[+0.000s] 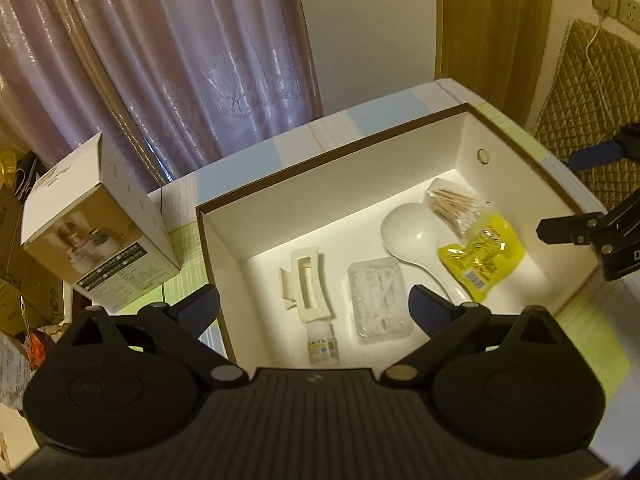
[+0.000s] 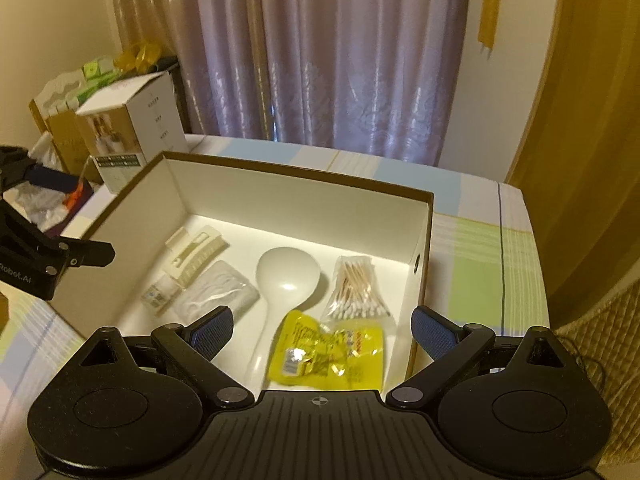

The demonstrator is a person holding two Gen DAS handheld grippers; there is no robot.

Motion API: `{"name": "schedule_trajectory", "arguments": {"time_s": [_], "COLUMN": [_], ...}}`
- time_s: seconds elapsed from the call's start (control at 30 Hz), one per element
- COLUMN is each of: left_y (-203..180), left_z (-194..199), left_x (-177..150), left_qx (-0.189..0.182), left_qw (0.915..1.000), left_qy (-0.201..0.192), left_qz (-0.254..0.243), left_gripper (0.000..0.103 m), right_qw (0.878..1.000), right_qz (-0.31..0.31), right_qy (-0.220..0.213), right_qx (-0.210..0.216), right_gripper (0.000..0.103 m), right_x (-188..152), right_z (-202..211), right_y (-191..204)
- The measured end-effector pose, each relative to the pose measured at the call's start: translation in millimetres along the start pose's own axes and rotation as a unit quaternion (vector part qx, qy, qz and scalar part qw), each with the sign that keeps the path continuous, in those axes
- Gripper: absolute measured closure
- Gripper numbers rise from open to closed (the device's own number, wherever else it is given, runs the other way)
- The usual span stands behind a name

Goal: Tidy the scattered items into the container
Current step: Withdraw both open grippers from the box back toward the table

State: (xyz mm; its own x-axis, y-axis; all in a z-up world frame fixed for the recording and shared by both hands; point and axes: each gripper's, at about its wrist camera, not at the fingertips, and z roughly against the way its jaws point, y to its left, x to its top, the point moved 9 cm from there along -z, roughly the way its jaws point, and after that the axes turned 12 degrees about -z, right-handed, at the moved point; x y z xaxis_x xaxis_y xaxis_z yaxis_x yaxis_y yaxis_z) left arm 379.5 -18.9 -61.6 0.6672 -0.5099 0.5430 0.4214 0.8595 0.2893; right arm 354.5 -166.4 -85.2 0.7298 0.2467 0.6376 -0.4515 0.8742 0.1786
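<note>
Both claws hang spread wide and empty above the container (image 2: 224,164), a white box with a brown rim that sits on the checked cloth (image 2: 480,248) of the table. The left gripper (image 1: 316,308) holds nothing between its blue pads, and the right gripper (image 2: 322,328) is just as bare. Everything in sight of the task lies inside the box: a cream hair clip (image 1: 306,288) at the left, a small bottle (image 1: 320,346) touching its near end, a clear plastic case (image 1: 378,300) just beside them, a white spoon (image 2: 288,276) in the middle, a bag of cotton swabs (image 2: 354,286) toward the far right, and a yellow packet (image 2: 328,354) at the near right, overlapping the bag's edge. No loose item shows on the cloth in either view, so the tidying looks finished or nearly so, though the fisheye hides whatever sits under and behind the grippers. The chief risk from here is probably a careless retreat: a spread finger dragged low across the near wall could catch the rim and shove or tip the light cardboard box, spilling the contents. The two tools also hang close over the same box, so a sideways swing might knock them together. A printed carton (image 1: 100,224) stands just left of the box and could be bumped by the left gripper pulling away.
</note>
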Motion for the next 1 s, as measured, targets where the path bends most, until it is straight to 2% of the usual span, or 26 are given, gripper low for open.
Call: {"name": "schedule_trajectory", "arguments": {"time_s": [0.33,0.6,0.87,1.0], "left_y": [-12.4,-20.4,-33.0,-43.6], "left_z": [56.4,99.5,109.1,101.0], "left_x": [-10.3,-26.1,-71.2,-103.0], "left_qx": [0.008,0.003,-0.016,-0.034], "left_qw": [0.9994,0.9981,0.9981,0.9981], "left_qy": [-0.033,-0.059,-0.052,-0.033], "left_qz": [0.006,0.015,0.029,0.040], "left_gripper": [0.001,0.001,0.001,0.001], "right_qw": [0.998,0.996,0.997,0.998], "right_qz": [-0.033,-0.014,-0.024,-0.037], "right_qy": [-0.048,-0.089,-0.076,-0.047], "right_qx": [0.020,-0.004,-0.001,-0.014], "right_gripper": [0.003,0.002,0.000,0.000], "right_x": [-6.9,-25.1,-69.4,-97.1], "right_z": [60.5,105.3,119.8,115.1], "right_y": [19.5,32.3,32.4,26.7]}}
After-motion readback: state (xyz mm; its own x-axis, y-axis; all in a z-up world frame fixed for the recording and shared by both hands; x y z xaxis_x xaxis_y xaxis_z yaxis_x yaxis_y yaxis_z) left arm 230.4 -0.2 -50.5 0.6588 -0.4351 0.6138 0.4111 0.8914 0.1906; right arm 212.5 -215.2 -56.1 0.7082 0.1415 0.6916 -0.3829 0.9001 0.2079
